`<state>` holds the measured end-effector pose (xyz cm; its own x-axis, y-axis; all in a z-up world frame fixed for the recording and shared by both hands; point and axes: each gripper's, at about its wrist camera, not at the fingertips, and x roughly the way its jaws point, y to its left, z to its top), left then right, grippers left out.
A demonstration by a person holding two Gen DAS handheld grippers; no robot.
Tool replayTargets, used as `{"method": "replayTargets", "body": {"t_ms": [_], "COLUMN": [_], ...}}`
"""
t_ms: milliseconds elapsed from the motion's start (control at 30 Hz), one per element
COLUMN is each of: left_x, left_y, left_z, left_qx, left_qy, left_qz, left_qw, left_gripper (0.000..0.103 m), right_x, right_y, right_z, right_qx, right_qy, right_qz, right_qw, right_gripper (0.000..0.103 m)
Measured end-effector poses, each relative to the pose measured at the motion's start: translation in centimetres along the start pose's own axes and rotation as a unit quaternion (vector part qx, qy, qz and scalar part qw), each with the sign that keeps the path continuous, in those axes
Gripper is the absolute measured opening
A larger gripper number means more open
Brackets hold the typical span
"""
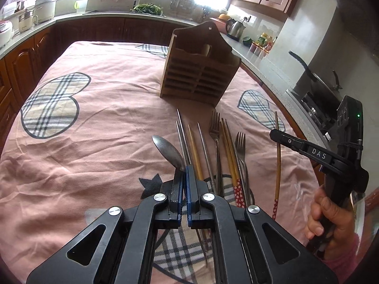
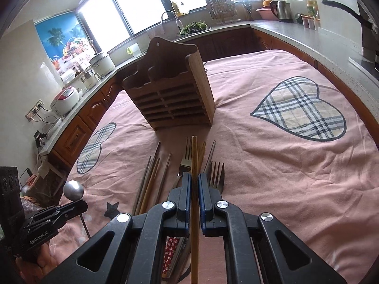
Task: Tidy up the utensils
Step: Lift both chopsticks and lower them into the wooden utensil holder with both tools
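We are holding a metal spoon (image 1: 168,152) in the left hand-held gripper (image 1: 184,169), its blue-padded jaws pressed together on the neck of the spoon, with the bowl rising up and to the left above the pink cloth (image 1: 94,123) that covers the counter. In the right wrist view the same spoon (image 2: 73,189) is showing at the far left, lifted off the cloth.

We are gripping a single brown wooden chopstick (image 2: 194,165) in the right hand-held gripper (image 2: 194,177), its jaws clamped on the shaft, the stick running straight forward between them and pointing toward the wooden utensil holder (image 2: 170,94). From the left wrist view this chopstick (image 1: 278,156) is standing apart to the right of the other utensils, with the right hand-held gripper (image 1: 276,134) reaching across it.

The remaining utensils are lying side by side on the cloth in front of the holder (image 1: 199,71): thin metal chopsticks (image 1: 203,142), a pale wooden chopstick (image 1: 194,146), two forks (image 1: 214,125) and a pair of brown chopsticks with red flowered ends (image 1: 231,156). The holder is standing upright, its slatted front facing us, near the tips of the utensils but not touching them. A plaid heart (image 2: 300,108) is printed on the cloth to its right.
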<state>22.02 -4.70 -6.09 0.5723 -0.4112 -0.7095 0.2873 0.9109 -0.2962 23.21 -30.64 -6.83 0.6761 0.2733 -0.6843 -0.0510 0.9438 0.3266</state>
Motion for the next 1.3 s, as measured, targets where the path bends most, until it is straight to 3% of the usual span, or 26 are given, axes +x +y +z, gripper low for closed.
{"method": "replayTargets", "body": {"t_ms": [533,1033,1300], "left_x": [-3.9,-4.9,-5.3], "left_y": [0.5,1.2,1.5], "left_z": [2.3,7.8,11.9], "left_qx": [0.000,0.005,0.003], "left_qy": [-0.060,-0.122,-0.171], "left_qz": [-0.007,0.002,0.013], "left_qw": [0.9982,0.9925,0.9851], "left_gripper": [0.002,0.002,0.002], "right_x": [-4.2,-5.4,-6.0], "right_y": [2.9,3.4,3.7], "right_z": [2.7,7.2,10.9], "right_qx": [-0.024,-0.026,-0.025], "right_qy": [-0.061,-0.119,-0.161], "right_qz": [0.022,0.022,0.020], "right_qw": [0.998,0.992,0.987], "right_gripper": [0.006,0.006,0.006]}}
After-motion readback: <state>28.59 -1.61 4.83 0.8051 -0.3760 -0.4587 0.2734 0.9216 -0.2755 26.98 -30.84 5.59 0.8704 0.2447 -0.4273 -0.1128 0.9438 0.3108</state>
